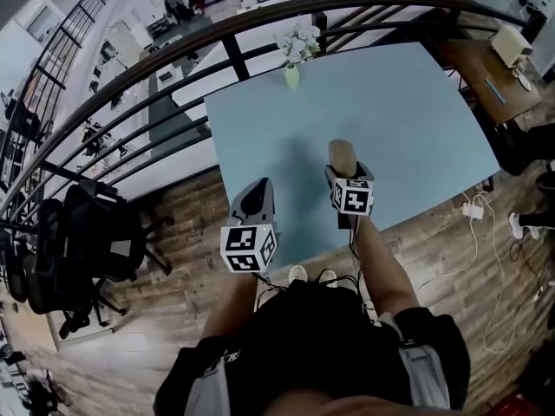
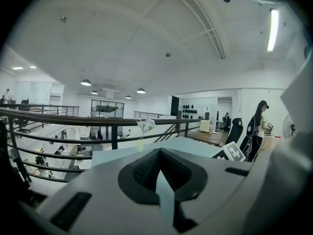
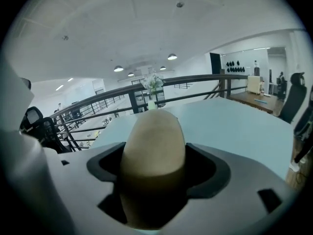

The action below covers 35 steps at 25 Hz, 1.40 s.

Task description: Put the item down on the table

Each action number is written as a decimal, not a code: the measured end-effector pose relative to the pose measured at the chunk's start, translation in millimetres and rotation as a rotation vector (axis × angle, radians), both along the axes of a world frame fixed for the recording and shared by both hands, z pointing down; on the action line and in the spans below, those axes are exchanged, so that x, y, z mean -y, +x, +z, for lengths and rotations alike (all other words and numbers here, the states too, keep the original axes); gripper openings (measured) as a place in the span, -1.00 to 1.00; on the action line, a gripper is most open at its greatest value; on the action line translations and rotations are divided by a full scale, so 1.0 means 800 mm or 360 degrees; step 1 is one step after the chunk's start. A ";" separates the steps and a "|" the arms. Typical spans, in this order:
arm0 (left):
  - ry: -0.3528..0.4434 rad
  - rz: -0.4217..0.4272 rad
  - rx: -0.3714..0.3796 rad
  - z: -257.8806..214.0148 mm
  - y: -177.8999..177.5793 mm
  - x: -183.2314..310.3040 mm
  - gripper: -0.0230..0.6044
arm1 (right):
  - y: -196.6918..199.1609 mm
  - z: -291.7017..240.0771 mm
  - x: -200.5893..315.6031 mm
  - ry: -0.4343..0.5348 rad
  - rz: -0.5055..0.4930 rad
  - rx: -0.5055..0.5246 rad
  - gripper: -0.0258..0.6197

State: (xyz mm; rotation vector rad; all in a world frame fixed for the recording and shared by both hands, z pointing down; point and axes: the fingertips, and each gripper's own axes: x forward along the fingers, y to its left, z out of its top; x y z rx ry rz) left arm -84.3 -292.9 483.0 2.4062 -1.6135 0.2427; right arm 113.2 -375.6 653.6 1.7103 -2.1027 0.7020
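Observation:
A tan, egg-shaped item [image 1: 342, 156] [image 3: 153, 155] sticks out from between the jaws of my right gripper [image 1: 343, 170] [image 3: 153, 180], which is shut on it above the near part of the light blue table [image 1: 399, 120]. My left gripper [image 1: 257, 199] [image 2: 160, 180] hangs over the table's near left edge. Its jaws are shut with nothing between them. Both grippers point toward the far side of the table.
A small green vase with white flowers [image 1: 295, 55] [image 2: 143, 131] [image 3: 152, 89] stands at the table's far edge, by a dark curved railing [image 1: 173, 59]. A black office chair [image 1: 87, 241] is on the wooden floor to the left. A desk [image 1: 490, 68] is at the right.

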 end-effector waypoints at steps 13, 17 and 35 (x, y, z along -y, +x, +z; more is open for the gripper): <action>-0.0044 -0.0080 0.0019 0.015 -0.030 0.000 -0.89 | -0.013 0.103 -0.011 -0.0304 -0.0036 -0.0066 0.28; -0.0033 -0.0091 0.0020 0.012 -0.033 -0.001 -0.89 | -0.015 0.120 -0.018 -0.0355 -0.0046 -0.0094 0.28; 0.0068 -0.0097 0.0000 -0.018 -0.028 -0.008 -0.89 | 0.007 0.087 -0.014 -0.0067 0.0028 -0.0126 0.13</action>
